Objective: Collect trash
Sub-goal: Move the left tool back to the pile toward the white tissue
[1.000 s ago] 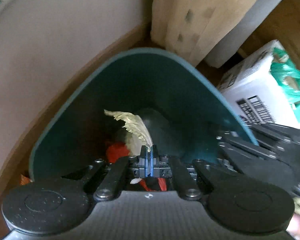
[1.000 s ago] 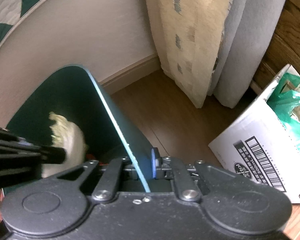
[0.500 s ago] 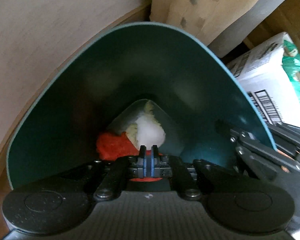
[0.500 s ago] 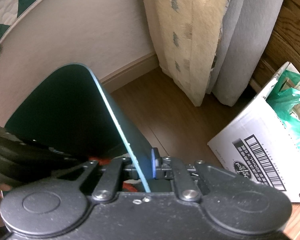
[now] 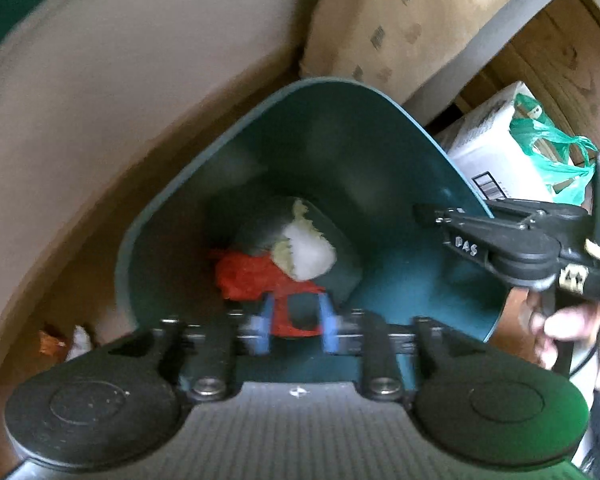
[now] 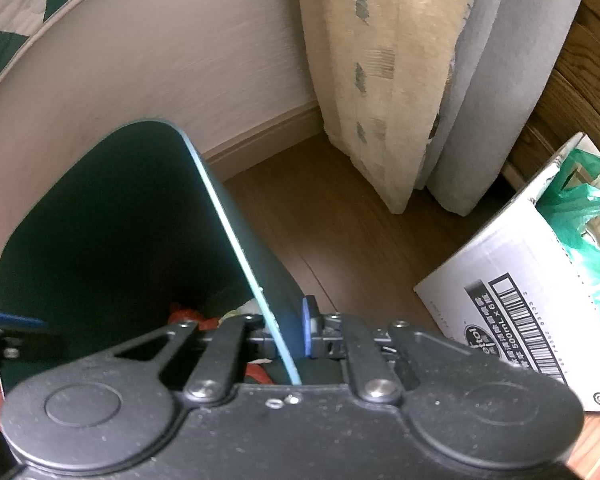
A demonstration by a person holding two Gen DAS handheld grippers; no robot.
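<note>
- Trash: a white-and-pale-yellow wad [image 5: 306, 250] lies at the bottom of the teal bin [image 5: 340, 148], just ahead of the left gripper [image 5: 294, 326], beyond its fingertips.
- A red crumpled piece [image 5: 246, 276] lies touching the wad on its left side; part of it shows in the gap between the left fingers.
- Left gripper: blue-padded fingers [image 5: 262, 324] spread apart, nothing between the pads; they hover over the bin's mouth. The view is motion-blurred at the fingertips.
- Right gripper [image 6: 290, 334]: fingers pressed onto the bin's rim, one blue pad [image 6: 309, 330] on the outer wall, the other inside and mostly hidden behind the wall. The thin light-blue rim edge runs forward from between them.
- In the left wrist view the right gripper [image 5: 428, 214] comes in from the right of the left fingers, gripping the rim; the person's hand [image 5: 568, 330] is on its handle.
- In the right wrist view, red and pale trash [image 6: 188, 316] shows low in the bin, left of the right fingers.
- Outside the bin, left of the left fingers: two small scraps, one orange-brown [image 5: 50, 342] and one white [image 5: 80, 342], on the wooden floor [image 6: 340, 232].
- Right of the right fingers: a white cardboard box [image 6: 512, 304] with a barcode, holding a green plastic bag [image 6: 580, 208].
- Ahead: a beige patterned curtain [image 6: 380, 60] and a grey curtain [image 6: 496, 92] hanging to the floor, and a pale wall [image 6: 180, 48] with a skirting board.
</note>
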